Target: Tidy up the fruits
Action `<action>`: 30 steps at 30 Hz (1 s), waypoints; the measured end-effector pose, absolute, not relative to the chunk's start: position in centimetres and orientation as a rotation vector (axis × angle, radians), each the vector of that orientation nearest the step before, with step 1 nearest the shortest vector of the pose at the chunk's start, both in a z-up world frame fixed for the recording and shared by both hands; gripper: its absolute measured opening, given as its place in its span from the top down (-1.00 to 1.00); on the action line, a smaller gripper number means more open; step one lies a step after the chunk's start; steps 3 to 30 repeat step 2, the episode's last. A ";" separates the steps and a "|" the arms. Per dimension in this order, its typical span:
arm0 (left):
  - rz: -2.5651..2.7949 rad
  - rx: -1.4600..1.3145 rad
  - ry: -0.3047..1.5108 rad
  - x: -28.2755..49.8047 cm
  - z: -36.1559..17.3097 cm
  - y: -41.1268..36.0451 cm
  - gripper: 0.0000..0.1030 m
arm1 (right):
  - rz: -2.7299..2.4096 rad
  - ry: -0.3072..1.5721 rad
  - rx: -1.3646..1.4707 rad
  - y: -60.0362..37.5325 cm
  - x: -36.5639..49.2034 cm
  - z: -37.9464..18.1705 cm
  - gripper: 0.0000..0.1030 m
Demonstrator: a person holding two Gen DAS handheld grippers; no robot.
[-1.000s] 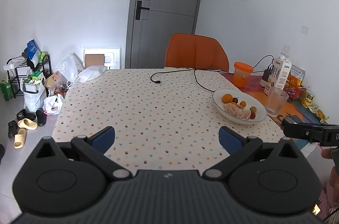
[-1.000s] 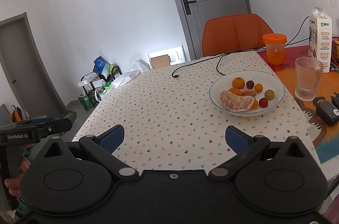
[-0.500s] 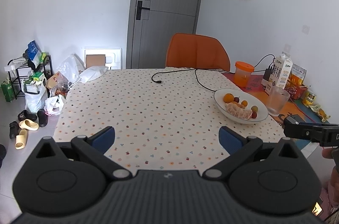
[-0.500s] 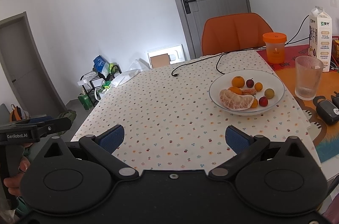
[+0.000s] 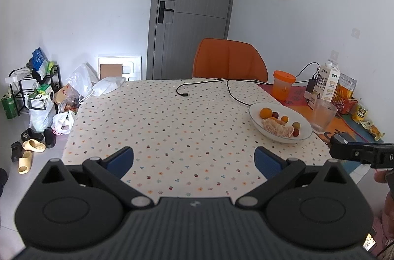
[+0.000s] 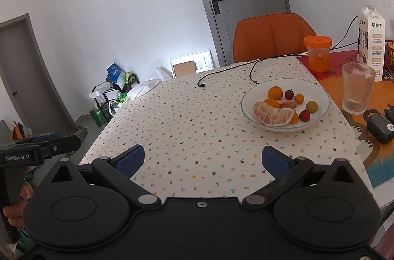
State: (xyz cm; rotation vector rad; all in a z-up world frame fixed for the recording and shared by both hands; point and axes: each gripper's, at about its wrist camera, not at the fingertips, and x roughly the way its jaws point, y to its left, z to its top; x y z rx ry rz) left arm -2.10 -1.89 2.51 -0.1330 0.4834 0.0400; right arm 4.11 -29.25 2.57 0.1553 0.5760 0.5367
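Right wrist: bowl (image 6: pixel 320 117) probably near table edge (image 6: pixel 354 137).

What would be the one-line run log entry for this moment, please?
phase: approach | left tool: open, empty, above table | right tool: open, empty | fruits: all in white bowl | peeled pomelo segment: in bowl, untouched
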 end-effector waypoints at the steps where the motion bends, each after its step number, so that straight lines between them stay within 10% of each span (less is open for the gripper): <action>1: 0.041 -0.133 0.482 -2.1 2.5 -1.9 -1.00 | 0.537 0.576 0.155 -29.2 4.1 2.6 -1.00; 30: 0.041 -0.134 0.480 -2.1 2.4 -1.8 -1.00 | 0.536 0.576 0.154 -29.2 4.0 2.6 -1.00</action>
